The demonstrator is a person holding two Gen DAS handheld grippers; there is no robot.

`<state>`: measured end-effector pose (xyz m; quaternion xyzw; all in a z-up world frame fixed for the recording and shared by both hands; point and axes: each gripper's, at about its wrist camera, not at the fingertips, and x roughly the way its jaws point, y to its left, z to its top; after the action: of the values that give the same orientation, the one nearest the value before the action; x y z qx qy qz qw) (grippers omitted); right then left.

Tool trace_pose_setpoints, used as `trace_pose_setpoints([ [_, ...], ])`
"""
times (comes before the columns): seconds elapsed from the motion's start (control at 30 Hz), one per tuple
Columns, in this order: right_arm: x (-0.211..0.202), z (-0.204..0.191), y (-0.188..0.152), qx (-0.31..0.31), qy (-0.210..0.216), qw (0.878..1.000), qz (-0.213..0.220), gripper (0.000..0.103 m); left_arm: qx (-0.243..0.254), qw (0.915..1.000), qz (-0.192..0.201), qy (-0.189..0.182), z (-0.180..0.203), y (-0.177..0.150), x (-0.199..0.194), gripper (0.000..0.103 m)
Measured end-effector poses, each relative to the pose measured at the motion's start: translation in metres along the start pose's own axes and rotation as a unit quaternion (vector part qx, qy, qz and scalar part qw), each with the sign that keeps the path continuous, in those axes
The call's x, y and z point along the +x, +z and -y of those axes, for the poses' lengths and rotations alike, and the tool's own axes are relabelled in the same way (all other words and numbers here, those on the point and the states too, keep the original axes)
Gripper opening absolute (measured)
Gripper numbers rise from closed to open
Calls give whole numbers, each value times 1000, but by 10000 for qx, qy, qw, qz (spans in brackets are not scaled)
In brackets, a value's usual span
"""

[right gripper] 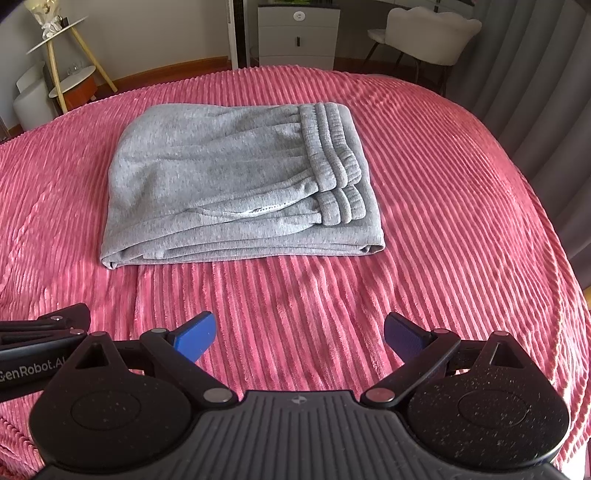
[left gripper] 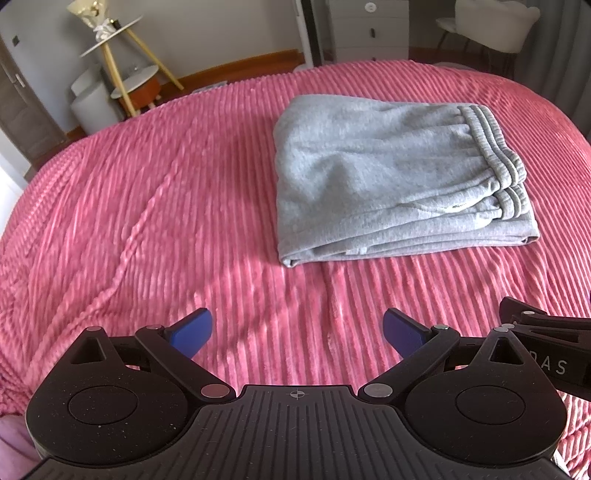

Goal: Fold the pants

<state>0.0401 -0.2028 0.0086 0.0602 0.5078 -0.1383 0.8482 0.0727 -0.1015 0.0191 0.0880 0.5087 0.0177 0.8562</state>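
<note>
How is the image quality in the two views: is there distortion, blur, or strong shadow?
Left wrist view: fisheye bends the pink bedspread into a dome; soft striped shadows cross it; the grey pants look slightly soft. Right wrist view: same curving, even daylight, no glare; pants sharper, the white chair stretched at the edge.

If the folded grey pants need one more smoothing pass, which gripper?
Right, probably. The folded grey sweatpants lie nearly centred ahead of the right gripper; they sit off to the right of the left gripper. Both are open and empty.

A pink ribbed bedspread (right gripper: 424, 192), white drawers (right gripper: 298, 35), a cream chair (right gripper: 432, 33).
</note>
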Motion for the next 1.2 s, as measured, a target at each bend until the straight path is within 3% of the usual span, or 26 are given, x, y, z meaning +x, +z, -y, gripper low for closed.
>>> trace_pose_setpoints([
  [1.2, 0, 4, 3, 13, -112, 9999, 7, 98, 160, 9999, 2, 13, 9, 6, 1, 102],
])
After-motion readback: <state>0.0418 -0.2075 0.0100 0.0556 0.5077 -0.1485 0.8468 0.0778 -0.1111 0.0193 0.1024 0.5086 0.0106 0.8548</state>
